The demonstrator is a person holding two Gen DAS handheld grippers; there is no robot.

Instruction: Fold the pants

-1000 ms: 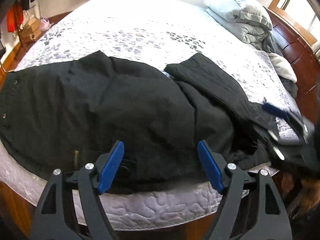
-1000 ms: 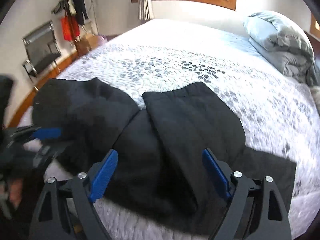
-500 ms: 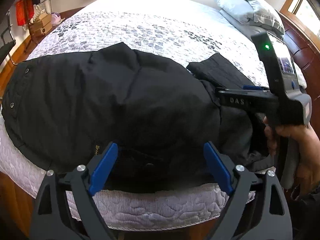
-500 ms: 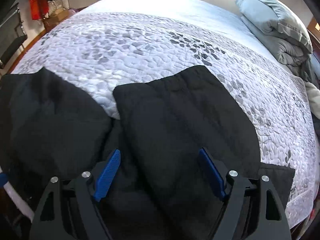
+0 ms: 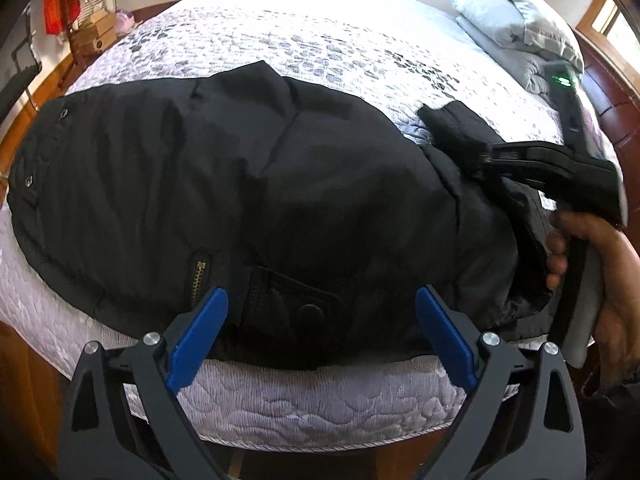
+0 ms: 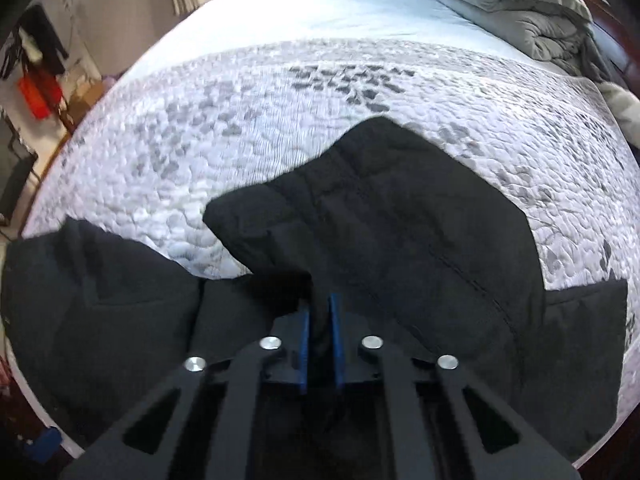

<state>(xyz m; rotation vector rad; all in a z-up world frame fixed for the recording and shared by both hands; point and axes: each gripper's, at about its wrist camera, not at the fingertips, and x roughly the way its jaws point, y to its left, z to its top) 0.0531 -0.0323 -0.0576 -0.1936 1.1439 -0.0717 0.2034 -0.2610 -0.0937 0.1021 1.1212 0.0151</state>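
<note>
Your left gripper [image 5: 320, 332] hangs with its blue-padded jaws spread wide, nothing between them. Just beyond the pads, black pants [image 5: 240, 200] lie across the near edge of a bed [image 5: 320, 40] covered in a white quilt with grey leaf print. A brass zipper [image 5: 199, 276] sits just ahead of the left pad, and a button tab lies between the pads. Your right gripper [image 6: 319, 320] has its jaws pressed together on a fold of the pants, the cloth pinched between the pads. Beyond them, a pant leg [image 6: 400, 220] lies doubled over the quilt. Your right hand [image 5: 600, 272] grips that tool's handle. A grey folded duvet [image 6: 520, 8] sits far ahead, to the right.
</note>
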